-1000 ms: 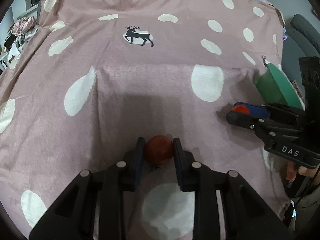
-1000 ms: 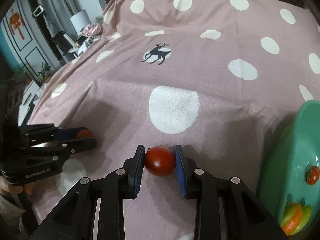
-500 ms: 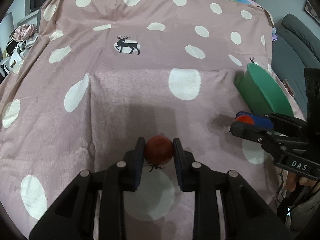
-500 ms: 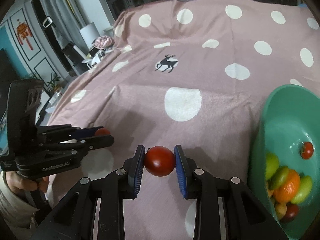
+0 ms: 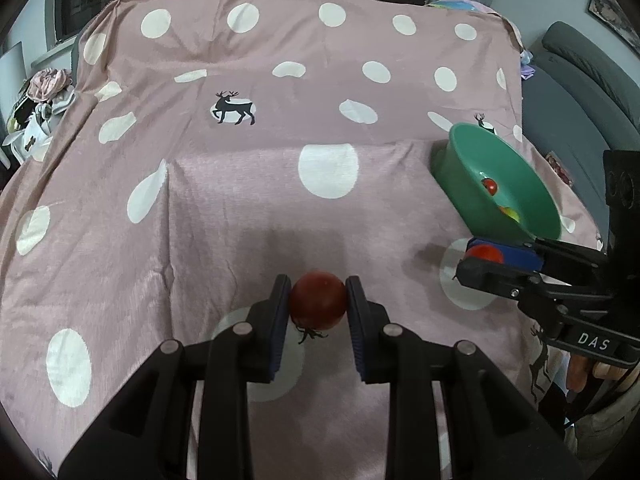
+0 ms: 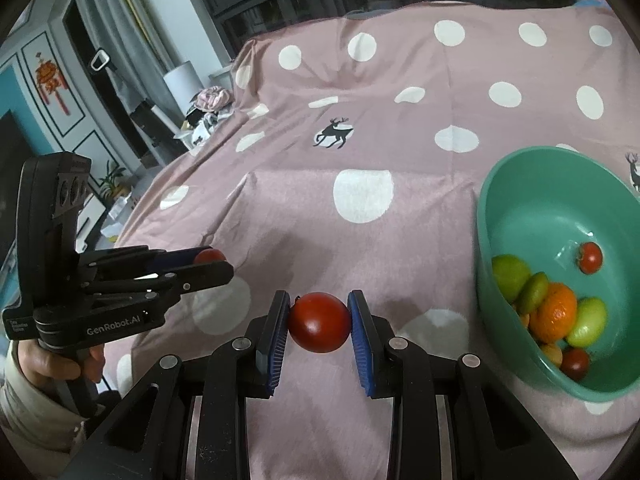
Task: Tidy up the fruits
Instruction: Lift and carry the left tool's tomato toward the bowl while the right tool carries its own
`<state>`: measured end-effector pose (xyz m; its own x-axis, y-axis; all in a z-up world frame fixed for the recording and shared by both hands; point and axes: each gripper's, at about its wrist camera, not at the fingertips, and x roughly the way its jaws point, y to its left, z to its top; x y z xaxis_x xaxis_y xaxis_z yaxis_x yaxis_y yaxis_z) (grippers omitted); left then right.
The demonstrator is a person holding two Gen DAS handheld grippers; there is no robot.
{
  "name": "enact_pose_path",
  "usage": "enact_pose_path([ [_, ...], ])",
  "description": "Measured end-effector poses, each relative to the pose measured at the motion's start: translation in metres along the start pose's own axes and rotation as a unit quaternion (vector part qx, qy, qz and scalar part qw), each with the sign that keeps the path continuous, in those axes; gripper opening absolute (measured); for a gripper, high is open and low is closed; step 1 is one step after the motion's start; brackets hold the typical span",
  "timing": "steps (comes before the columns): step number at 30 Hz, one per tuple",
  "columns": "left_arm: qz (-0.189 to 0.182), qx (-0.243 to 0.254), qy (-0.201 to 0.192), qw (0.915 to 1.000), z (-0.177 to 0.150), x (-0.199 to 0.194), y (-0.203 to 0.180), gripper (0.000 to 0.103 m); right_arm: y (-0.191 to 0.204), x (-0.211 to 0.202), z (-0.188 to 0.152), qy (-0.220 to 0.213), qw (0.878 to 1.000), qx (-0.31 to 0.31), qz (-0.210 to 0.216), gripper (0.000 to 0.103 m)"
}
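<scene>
Left tongs (image 5: pixel 318 300): pinching a dark red tomato (image 5: pixel 318 300) between the blue pads, stem calyx hanging underneath. The tomato is clear of the cloth.

Right tongs (image 6: pixel 319 322): pinching a second tomato (image 6: pixel 319 322), brighter red and glossy, squarely between the pads, also held above the cloth. In the left wrist view the right tongs (image 5: pixel 482 258) come in from the right side, red fruit visible at the tips, just in front of the near rim of the bowl. In the right wrist view the left tongs (image 6: pixel 210 260) sit at the left, the person's hand (image 6: pixel 56 364) wrapped round the grip, light sleeve below it.

Green bowl (image 6: pixel 486 240): on the right side of the surface, tilted with its opening towards the cameras. Inside it: an orange (image 6: pixel 556 316), several green fruits (image 6: pixel 510 274), a small tomato (image 6: pixel 591 257) alone on the far wall, another dark red one (image 6: pixel 575 363) at the bottom.

Underneath everything: pink cloth (image 5: pixel 240 200) with white dots and deer prints, draped over the counter. A sofa (image 5: pixel 580 92) is off the right edge, room clutter (image 6: pixel 208 104) at the far left.
</scene>
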<state>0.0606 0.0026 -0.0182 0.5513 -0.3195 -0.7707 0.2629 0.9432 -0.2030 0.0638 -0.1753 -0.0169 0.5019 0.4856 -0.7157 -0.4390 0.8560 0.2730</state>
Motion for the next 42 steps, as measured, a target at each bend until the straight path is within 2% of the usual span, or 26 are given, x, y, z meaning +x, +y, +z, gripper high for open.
enact_pose_path([
  [10,-0.002,0.011,-0.01,0.9999,0.0,-0.012,-0.016,0.027,0.001,-0.023,-0.001,-0.024,1.0,-0.001,-0.005,0.032],
  [21,-0.01,0.037,-0.017,0.9991,0.015,-0.011,-0.038,0.027,-0.005,-0.039,0.001,-0.048,0.999,0.003,-0.01,0.032],
  [42,-0.04,0.12,-0.017,0.9918,0.048,0.021,-0.111,0.027,-0.07,-0.075,-0.009,-0.093,0.992,0.068,-0.056,0.032],
])
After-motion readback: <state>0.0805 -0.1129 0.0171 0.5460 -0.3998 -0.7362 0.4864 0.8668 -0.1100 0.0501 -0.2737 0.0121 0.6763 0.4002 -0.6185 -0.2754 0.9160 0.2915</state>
